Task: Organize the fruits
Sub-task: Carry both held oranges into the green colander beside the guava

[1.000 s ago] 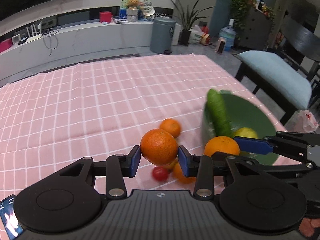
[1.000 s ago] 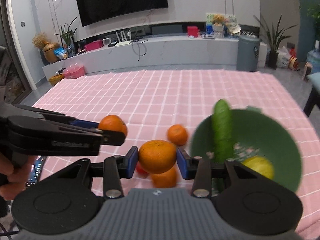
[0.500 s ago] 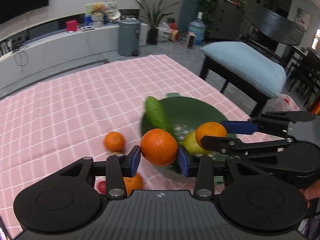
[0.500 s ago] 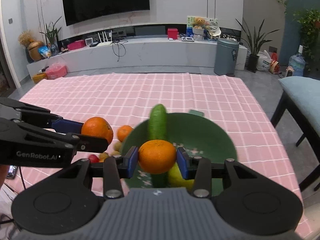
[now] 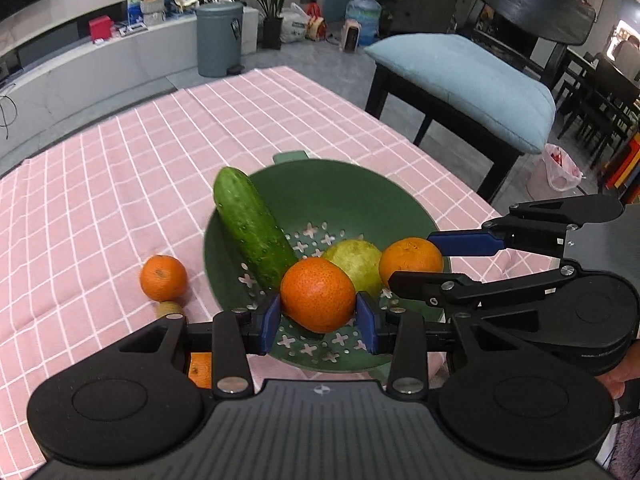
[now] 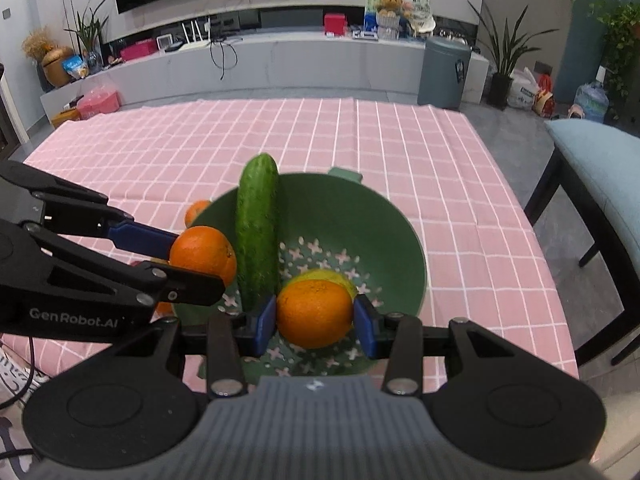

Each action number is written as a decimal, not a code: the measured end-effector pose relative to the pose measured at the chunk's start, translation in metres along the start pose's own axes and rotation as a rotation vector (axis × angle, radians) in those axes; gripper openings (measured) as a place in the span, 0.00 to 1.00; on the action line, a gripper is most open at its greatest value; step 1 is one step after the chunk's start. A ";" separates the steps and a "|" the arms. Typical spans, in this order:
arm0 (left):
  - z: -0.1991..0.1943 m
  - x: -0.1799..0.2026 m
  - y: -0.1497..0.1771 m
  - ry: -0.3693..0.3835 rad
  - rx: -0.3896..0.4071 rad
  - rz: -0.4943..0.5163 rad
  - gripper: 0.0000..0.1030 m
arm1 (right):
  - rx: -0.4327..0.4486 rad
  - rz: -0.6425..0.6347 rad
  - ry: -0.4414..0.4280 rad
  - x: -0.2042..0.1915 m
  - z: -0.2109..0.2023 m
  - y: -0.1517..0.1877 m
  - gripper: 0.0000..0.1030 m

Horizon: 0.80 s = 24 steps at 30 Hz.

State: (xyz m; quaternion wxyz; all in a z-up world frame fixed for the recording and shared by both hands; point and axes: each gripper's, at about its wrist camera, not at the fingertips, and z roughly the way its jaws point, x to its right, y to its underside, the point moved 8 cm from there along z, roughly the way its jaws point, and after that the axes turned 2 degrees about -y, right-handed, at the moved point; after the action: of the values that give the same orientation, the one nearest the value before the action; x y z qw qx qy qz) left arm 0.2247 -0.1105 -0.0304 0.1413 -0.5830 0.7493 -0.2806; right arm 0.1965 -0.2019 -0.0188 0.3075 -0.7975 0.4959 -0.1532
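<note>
A green colander [image 5: 360, 200] [image 6: 380, 240] stands on the pink checked tablecloth; a cucumber [image 5: 252, 224] [image 6: 258, 232] leans on its rim and a yellow-green fruit [image 5: 356, 256] lies inside. My left gripper [image 5: 318, 318] is shut on an orange [image 5: 318, 294], held over the colander's near side. My right gripper [image 6: 314, 322] is shut on another orange [image 6: 314, 312], also over the colander. Each gripper's orange shows in the other view: the right one's in the left wrist view [image 5: 410, 260], the left one's in the right wrist view [image 6: 202, 254].
A small orange [image 5: 163, 277] and a brownish fruit [image 5: 170, 310] lie on the cloth left of the colander; another orange [image 5: 200, 368] lies under my left gripper. A chair with a blue cushion [image 5: 464, 80] stands at the table's right edge.
Both grippers have moved right with their oranges, from over the loose fruit to over the colander. The colander now sits centred under both.
</note>
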 end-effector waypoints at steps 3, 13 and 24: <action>0.007 0.000 0.001 0.002 -0.024 -0.001 0.44 | -0.024 0.005 -0.012 0.002 0.005 0.004 0.38; 0.024 -0.003 0.009 0.001 -0.079 0.016 0.44 | -0.086 -0.001 -0.029 -0.001 0.019 0.015 0.38; 0.037 -0.005 0.014 -0.010 -0.114 0.041 0.44 | -0.120 -0.019 -0.035 -0.003 0.026 0.018 0.40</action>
State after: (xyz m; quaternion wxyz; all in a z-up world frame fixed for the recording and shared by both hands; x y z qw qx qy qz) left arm 0.2350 -0.1134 -0.0686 0.1174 -0.5761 0.7750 -0.2317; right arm 0.1970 -0.1965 -0.0498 0.2663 -0.8219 0.4909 -0.1122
